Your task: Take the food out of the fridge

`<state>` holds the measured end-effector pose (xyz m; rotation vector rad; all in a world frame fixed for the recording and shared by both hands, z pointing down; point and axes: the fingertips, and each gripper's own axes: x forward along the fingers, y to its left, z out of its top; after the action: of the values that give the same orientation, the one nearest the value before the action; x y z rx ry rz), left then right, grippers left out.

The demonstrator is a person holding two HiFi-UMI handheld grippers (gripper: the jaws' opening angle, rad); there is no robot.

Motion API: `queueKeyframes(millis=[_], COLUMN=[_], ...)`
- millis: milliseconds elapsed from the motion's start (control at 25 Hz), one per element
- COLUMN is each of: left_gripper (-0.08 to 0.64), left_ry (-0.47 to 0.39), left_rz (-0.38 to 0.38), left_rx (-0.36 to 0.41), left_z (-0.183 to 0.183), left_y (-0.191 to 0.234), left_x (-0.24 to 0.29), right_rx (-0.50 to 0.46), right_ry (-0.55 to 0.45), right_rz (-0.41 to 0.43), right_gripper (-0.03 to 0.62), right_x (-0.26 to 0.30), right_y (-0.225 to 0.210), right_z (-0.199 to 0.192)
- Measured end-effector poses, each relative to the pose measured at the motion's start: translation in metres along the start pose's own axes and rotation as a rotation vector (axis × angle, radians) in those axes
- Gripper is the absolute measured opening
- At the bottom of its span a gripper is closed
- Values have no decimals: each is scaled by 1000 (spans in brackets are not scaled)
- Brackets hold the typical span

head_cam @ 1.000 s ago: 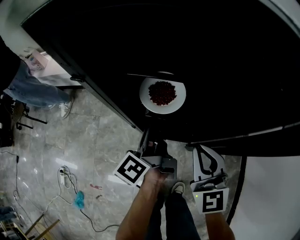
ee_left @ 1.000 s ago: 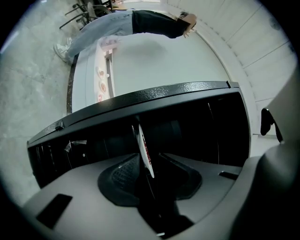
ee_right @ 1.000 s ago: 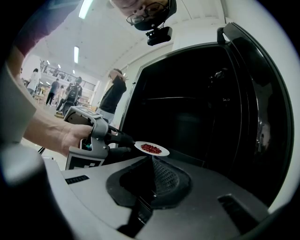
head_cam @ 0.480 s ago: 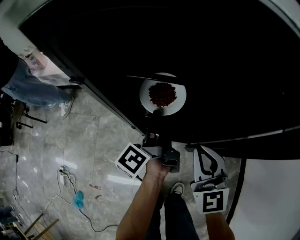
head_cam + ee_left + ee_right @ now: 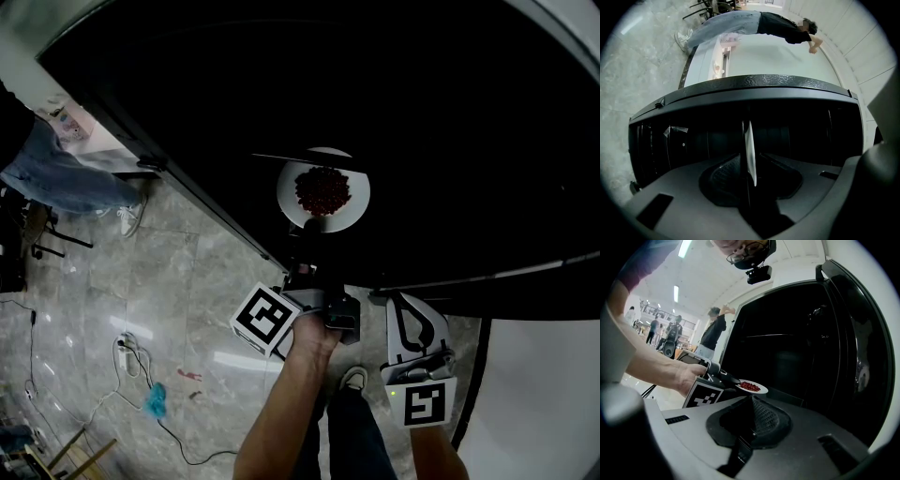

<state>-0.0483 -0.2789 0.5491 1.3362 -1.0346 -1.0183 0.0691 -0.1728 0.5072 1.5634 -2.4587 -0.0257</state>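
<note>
Reaching in: left gripper (image 5: 310, 228), level, at the near rim of the white plate (image 5: 289, 192).
Left fingers: wide apart, having just been opening; the plate rim stands edge-on between them, pads not pressing.
Food: heap of small red pieces (image 5: 323, 189) on the plate, inside the dark fridge (image 5: 450, 112).
Other side: right gripper (image 5: 403, 302) outside the fridge, jaws together, nothing between them.

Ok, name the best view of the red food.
Head view: it looks down on the red food on the plate. Right gripper view shows it small, side-on; left gripper view shows only the plate's edge.
</note>
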Motion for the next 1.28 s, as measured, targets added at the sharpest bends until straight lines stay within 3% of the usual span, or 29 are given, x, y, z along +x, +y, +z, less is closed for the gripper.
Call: queueKeyframes(millis=[200,400,560,720,880,1160,1280], left_gripper=[127,95,47,37,32,29,29], left_ry=[7,3,-4,-13,-13,-29,-31], left_rz=[67,37,73,46,72,26,39], left_rx=[55,33,73,17,27,-60,-58], left_z=[4,2,5,3,5,2,3], left_y=[14,5,7,0,6,-3,0], left_x=[-1,4,2,5,3,5,2], right_rx=[3,-1,5,3,4,6,5], right_ry=[-8,-7,-4,4,-2,-3,-5], right_rz=[0,1,0,2,1,-1,1], right_gripper=[22,22,22,22,22,23,23], right_x=[0,2,3,3,3,3,3], right_y=[0,0,1,1,1,2,2], right_z=[-1,-1,-1,-2,-2,-1,-1])
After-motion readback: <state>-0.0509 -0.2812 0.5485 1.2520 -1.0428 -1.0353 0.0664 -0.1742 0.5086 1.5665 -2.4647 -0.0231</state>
